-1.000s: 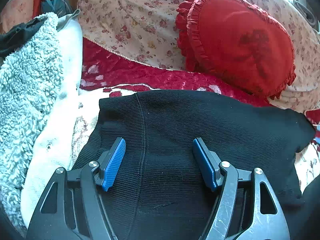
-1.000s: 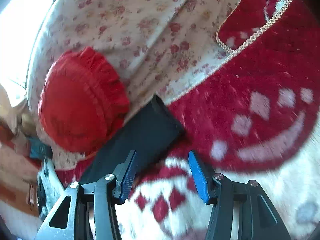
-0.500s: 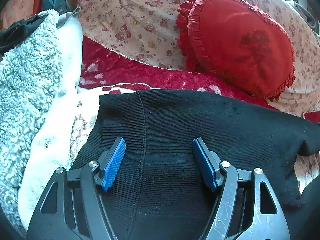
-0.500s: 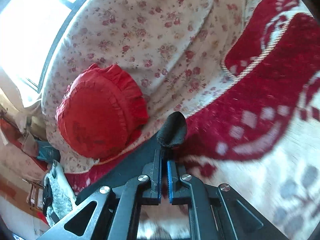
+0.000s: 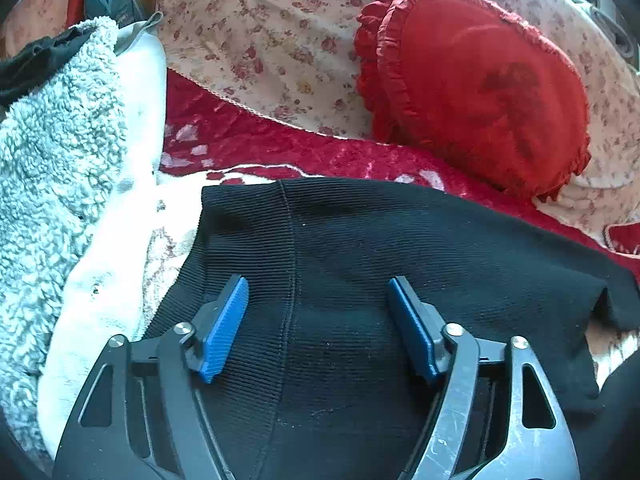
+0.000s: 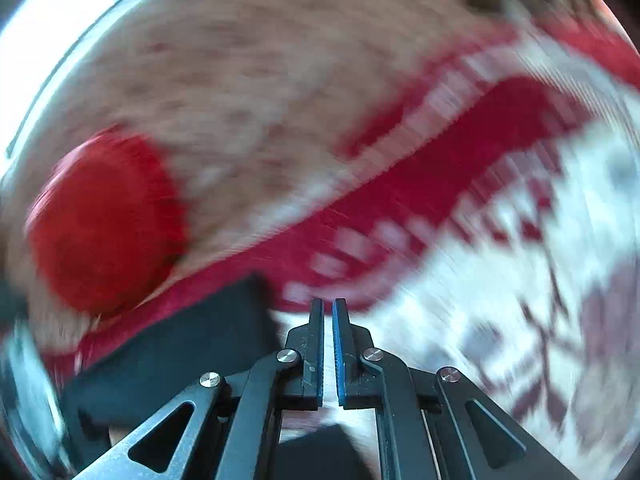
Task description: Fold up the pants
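Black ribbed pants [image 5: 360, 260] lie flat on a red and white blanket [image 5: 248, 144] in the left wrist view. My left gripper [image 5: 317, 280] hovers low over their near part. Its blue pads stand wide apart on either side of a seam, and the jaws are opening with no cloth pinched. The right wrist view is blurred by motion. There my right gripper [image 6: 328, 304] is shut, and only pale blanket shows in the thin slit between its pads. The pants [image 6: 168, 352] lie just left of its fingers.
A round red frilled cushion [image 5: 480, 92] leans on a floral cover [image 5: 272, 40] behind the pants, and is also in the right wrist view [image 6: 104, 224]. A pale fleece garment [image 5: 52, 152] is piled at the left. The patterned blanket [image 6: 500, 260] spreads to the right.
The right gripper closed on the pants' leg end, then swung up and away; that end no longer shows at its tips. The left pads spread slightly. The pants' right end now looks pulled in.
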A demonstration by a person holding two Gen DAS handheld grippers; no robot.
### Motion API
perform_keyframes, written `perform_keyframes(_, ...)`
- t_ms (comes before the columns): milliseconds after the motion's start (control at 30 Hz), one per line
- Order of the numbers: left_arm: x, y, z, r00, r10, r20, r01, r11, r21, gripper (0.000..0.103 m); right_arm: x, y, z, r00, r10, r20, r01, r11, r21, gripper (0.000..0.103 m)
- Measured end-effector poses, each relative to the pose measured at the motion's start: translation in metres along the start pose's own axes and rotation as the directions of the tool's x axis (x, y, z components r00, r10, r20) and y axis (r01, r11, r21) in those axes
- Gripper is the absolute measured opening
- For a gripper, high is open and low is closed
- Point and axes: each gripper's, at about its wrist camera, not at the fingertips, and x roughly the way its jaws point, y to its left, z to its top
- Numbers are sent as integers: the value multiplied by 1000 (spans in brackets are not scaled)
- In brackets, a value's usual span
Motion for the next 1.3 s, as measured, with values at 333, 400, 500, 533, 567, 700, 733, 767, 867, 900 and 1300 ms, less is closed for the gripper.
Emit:
perform_keyframes(333, -8, 27, 11, 978, -205, -48, 204, 979, -22, 80, 66, 58, -38, 966, -38, -256, -42, 952, -303, 4)
perform_keyframes(400, -15, 42, 20, 968, -249, -18, 249, 968, 8, 80, 65, 59, -39, 968, -44, -248, -30, 957, -288, 4)
perform_keyframes(500, -7, 72, 43, 971, -239, 11, 238, 969, 69, 80, 65, 60, -40, 969, -43, -244, -36, 950, -311, 4)
perform_keyframes(533, 0, 78, 49, 972, -234, 7, 233, 969, 76, 80, 64, 60, -39, 968, -36, -247, -41, 952, -303, 4)
perform_keyframes(567, 10, 87, 59, 973, -229, -2, 228, 970, 90, 80, 65, 59, -39, 968, -29, -250, -47, 955, -293, 4)
perform_keyframes(700, 38, 87, 73, 953, -291, -80, 302, 933, 195, 80, 65, 60, -40, 967, -16, -253, -59, 957, -286, 4)
perform_keyframes(733, 42, 79, 72, 945, -309, -108, 326, 913, 245, 80, 65, 60, -40, 968, -17, -252, -58, 956, -287, 4)
perform_keyframes(767, 47, 73, 70, 939, -312, -143, 342, 893, 294, 80, 65, 60, -40, 968, -18, -251, -57, 956, -288, 4)
perform_keyframes(867, 58, 64, 63, 939, -285, -192, 338, 865, 370, 71, 65, 59, -39, 968, -16, -252, -59, 956, -287, 4)
perform_keyframes(900, 60, 65, 63, 936, -292, -196, 346, 865, 363, 71, 65, 59, -39, 967, -15, -253, -60, 956, -287, 4)
perform_keyframes(1300, 52, 71, 71, 910, -356, -212, 404, 876, 262, 14, 67, 60, -40, 968, -18, -251, -57, 956, -288, 4)
